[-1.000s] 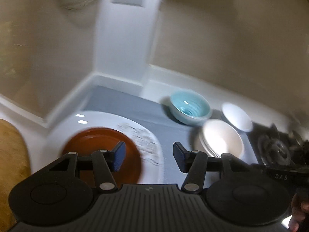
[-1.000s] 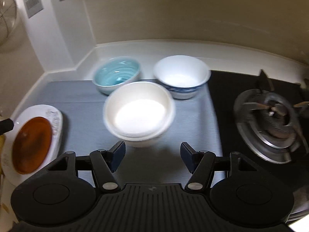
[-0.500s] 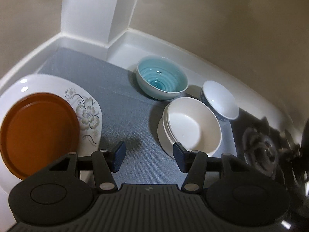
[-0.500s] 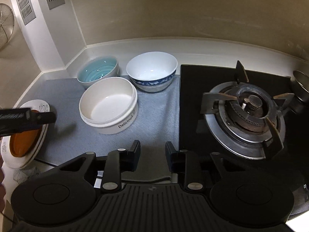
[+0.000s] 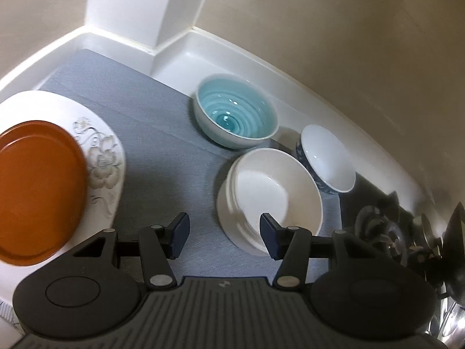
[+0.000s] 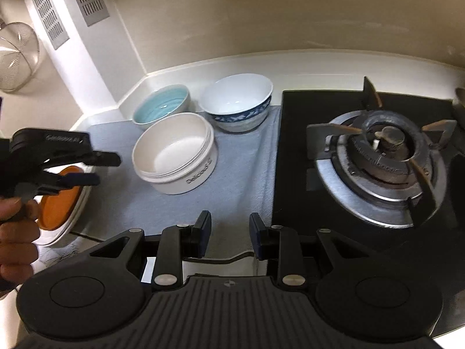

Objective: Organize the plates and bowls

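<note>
Approach step: L tongs (image 5: 223, 234) closing but still agape, empty, near white bowl (image 5: 273, 192). R tongs (image 6: 229, 234) narrowly parted, empty. Next, I'd guess: straddle bowl rim, then pinch.

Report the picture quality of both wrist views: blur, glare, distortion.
Left wrist view: fisheye bends the counter edge, orange plate slightly smeared at the frame edge, small highlights in the teal bowl. Right wrist view: sharper, "Delicious" legible on the white bowl, corners darkened.

Counter I see: white worktop (image 6: 305, 67) | grey mat (image 5: 162, 133) on it | on mat: white bowl (image 5: 270, 197), teal bowl (image 5: 235, 113) behind it, blue-patterned bowl (image 5: 328, 157) beside it, floral plate (image 5: 101, 157) left | gas hob (image 6: 377, 151) right of mat
</note>
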Motion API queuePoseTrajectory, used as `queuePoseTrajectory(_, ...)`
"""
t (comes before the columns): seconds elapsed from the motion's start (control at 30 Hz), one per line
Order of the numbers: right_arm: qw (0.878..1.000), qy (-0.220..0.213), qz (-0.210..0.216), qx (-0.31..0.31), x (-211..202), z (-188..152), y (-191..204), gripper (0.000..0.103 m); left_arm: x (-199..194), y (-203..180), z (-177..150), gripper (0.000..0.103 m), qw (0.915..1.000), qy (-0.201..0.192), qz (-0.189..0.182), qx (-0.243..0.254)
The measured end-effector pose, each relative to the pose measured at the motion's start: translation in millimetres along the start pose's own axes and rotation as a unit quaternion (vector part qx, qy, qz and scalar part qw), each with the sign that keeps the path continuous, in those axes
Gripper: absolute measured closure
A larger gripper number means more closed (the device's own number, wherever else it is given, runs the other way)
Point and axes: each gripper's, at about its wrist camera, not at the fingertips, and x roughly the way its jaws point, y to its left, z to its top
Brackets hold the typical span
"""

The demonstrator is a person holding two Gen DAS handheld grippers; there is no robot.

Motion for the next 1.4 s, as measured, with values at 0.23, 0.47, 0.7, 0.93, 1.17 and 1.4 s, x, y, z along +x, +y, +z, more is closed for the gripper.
queuePoseTrajectory(0.23,1.000,-0.011,0.023,-0.001,-3.5,2.4,0.5,0.072,25.2,-9.9,7.1,0.056,0.9998,0.006,0.020,-0.001)
queuePoseTrajectory(0.47,0.999,-0.013,0.030,0.003,-5.2,1.5,-0.4,0.072,39.2,-16.7,5.6,0.083,0.9991,0.021,0.017,0.032)
queuePoseTrajectory(0.7,0.999,-0.017,0.037,0.009,-3.5,3.5,-2.9,0.072,10.8,-11.5,-27.2,0.084,0.9949,0.048,-0.001,0.089)
queuePoseTrajectory(0.93,0.999,0.002,0.046,0.011,7.7,4.4,2.3,0.066,-24.3,-6.5,-69.6,0.083,0.9849,0.074,-0.013,0.156)
queuePoseTrajectory(1.17,0.998,0.053,0.031,0.001,32.6,-0.4,17.6,0.062,-32.5,-4.0,-80.1,0.083,0.9816,0.076,-0.029,0.173)
queuePoseTrajectory(1.4,0.997,0.072,0.009,0.008,38.4,-5.9,23.7,0.081,-29.8,3.1,-65.7,0.083,0.9800,0.074,-0.058,0.175)
